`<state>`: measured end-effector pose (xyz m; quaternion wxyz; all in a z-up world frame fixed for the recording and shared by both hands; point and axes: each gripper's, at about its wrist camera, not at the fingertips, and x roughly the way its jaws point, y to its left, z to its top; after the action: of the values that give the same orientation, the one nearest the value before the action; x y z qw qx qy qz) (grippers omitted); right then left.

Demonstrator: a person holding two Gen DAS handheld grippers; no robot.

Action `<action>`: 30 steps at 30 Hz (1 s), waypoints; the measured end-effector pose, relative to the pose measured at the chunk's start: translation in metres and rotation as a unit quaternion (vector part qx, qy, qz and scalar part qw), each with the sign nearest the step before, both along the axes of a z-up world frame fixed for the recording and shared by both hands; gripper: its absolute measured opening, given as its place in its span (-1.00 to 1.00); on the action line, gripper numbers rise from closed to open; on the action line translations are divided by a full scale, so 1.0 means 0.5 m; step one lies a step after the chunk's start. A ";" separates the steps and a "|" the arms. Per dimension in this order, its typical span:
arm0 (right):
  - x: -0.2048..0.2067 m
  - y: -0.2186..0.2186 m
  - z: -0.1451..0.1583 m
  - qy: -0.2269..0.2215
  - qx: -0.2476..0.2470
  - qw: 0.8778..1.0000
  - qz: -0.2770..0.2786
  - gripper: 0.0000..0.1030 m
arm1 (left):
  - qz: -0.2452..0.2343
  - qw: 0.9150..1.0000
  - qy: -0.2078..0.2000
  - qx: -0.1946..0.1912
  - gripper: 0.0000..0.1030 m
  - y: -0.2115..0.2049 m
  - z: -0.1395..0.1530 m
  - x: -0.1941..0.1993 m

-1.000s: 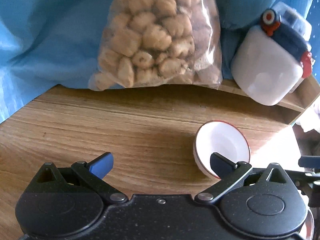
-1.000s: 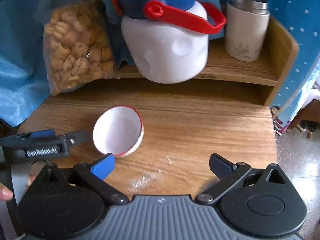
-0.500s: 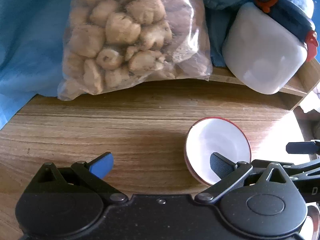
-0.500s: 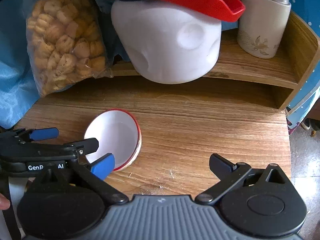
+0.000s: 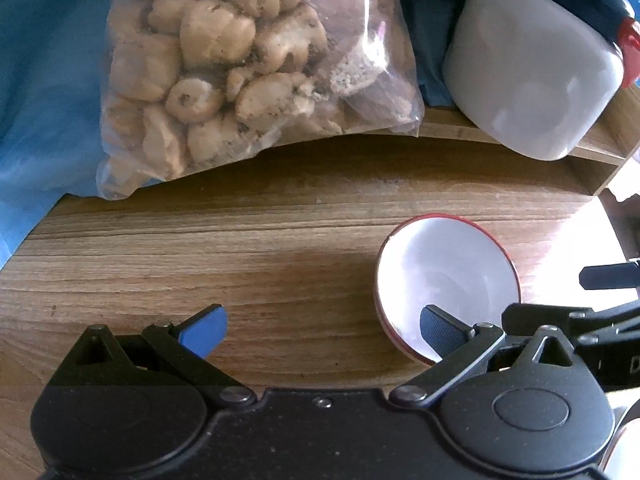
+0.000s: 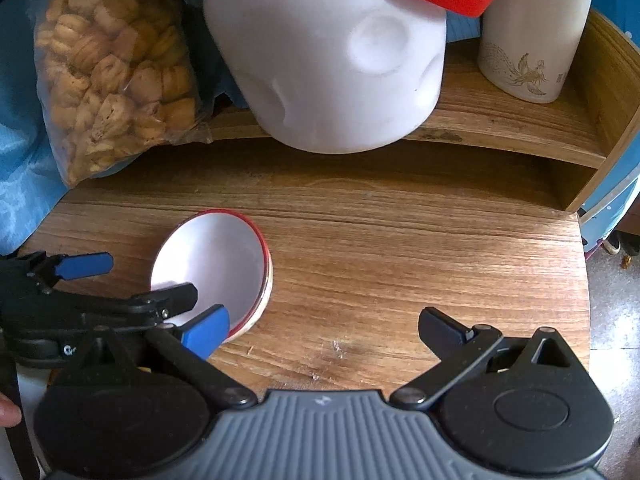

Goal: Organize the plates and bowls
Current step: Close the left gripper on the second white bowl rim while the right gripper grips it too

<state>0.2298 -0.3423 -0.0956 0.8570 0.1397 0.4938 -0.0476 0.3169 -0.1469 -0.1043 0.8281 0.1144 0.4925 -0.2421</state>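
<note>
Your left gripper (image 5: 322,332) had its fingers spread wide and held nothing; the ribbed dark pad of its right finger (image 5: 442,334) overlapped the bowl's near rim in the left wrist view, though I cannot tell whether it touched. Your right gripper (image 6: 324,330) was likewise spread wide and empty, its smooth blue left pad (image 6: 206,330) just before the bowl's near edge. The bowl (image 5: 444,276) was small, round and glossy white inside with a thin red rim, sitting on the grained wooden desk (image 5: 240,248) at about 4 o'clock in the left view and 9 o'clock in the right view (image 6: 216,260). At 12 o'clock in the left view, a crinkled clear bag (image 5: 248,64) of lumpy tan biscuits leaned over the edge of a low wooden shelf (image 6: 500,124). Beside it on the shelf stood a matte white jug (image 6: 332,60) with dimpled sides and a red handle. At 1 o'clock in the right view stood a cream cylindrical flask (image 6: 532,36) with a steel top and a bird motif.
</note>
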 end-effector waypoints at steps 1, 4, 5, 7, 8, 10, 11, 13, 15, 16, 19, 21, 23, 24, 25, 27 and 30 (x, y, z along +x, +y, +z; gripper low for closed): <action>0.000 -0.005 -0.002 0.000 0.000 1.000 0.000 0.99 | -0.002 1.000 0.000 0.001 0.99 -0.002 -0.002 -0.001; 0.000 -0.007 -0.002 0.000 -0.001 1.000 0.000 0.99 | -0.009 1.000 -0.001 0.003 0.99 -0.007 -0.012 -0.005; -0.001 -0.008 0.000 0.000 -0.002 1.000 0.000 0.99 | -0.011 1.000 -0.002 0.003 0.98 -0.009 -0.014 -0.007; 0.003 -0.016 0.004 -0.001 -0.002 1.000 -0.001 0.99 | -0.016 1.000 -0.003 0.004 0.98 -0.015 -0.020 -0.010; 0.002 -0.019 0.004 -0.001 -0.003 1.000 -0.001 0.99 | -0.018 1.000 -0.003 0.003 0.98 -0.017 -0.022 -0.012; -0.001 -0.022 0.007 -0.001 -0.007 1.000 -0.002 0.99 | -0.020 1.000 -0.001 0.001 0.98 -0.024 -0.024 -0.013; -0.002 -0.024 0.011 -0.001 -0.011 1.000 -0.001 0.99 | -0.020 1.000 -0.001 0.001 0.98 -0.028 -0.025 -0.015; -0.002 -0.023 0.015 0.001 -0.021 1.000 0.003 0.98 | -0.023 1.000 -0.007 0.004 0.98 -0.040 -0.027 -0.023; -0.006 -0.028 0.012 0.000 -0.016 1.000 0.001 0.89 | -0.026 1.000 -0.013 0.008 0.98 -0.048 -0.027 -0.028; -0.008 -0.030 0.010 0.000 -0.010 1.000 -0.002 0.86 | -0.028 0.999 -0.016 0.011 0.98 -0.053 -0.027 -0.027; -0.009 -0.034 0.004 0.002 0.003 1.000 -0.004 0.76 | -0.032 0.999 -0.017 0.016 0.94 -0.066 -0.026 -0.029; -0.011 -0.033 0.003 0.000 0.005 1.000 -0.001 0.72 | -0.033 0.999 -0.010 0.012 0.89 -0.070 -0.023 -0.026; -0.012 -0.030 0.005 -0.004 0.007 1.000 0.000 0.68 | -0.030 1.000 -0.004 0.008 0.86 -0.065 -0.022 -0.024; -0.013 -0.029 0.007 -0.007 0.007 1.000 0.000 0.65 | -0.028 1.000 -0.003 0.008 0.84 -0.066 -0.022 -0.023; -0.012 -0.026 0.008 -0.007 0.007 1.000 -0.002 0.64 | -0.025 1.000 -0.001 0.008 0.81 -0.060 -0.022 -0.019; -0.016 -0.024 0.014 -0.012 0.012 1.000 -0.006 0.62 | -0.014 1.000 0.007 0.003 0.81 -0.049 -0.018 -0.018; -0.026 -0.029 0.034 -0.025 0.025 0.999 -0.014 0.62 | 0.006 1.000 0.017 -0.020 0.81 -0.028 -0.003 -0.012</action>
<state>0.2169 -0.3570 -0.0784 0.8647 0.1689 0.4711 -0.0436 0.3110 -0.1608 -0.1057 0.8231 0.0913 0.5024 -0.2488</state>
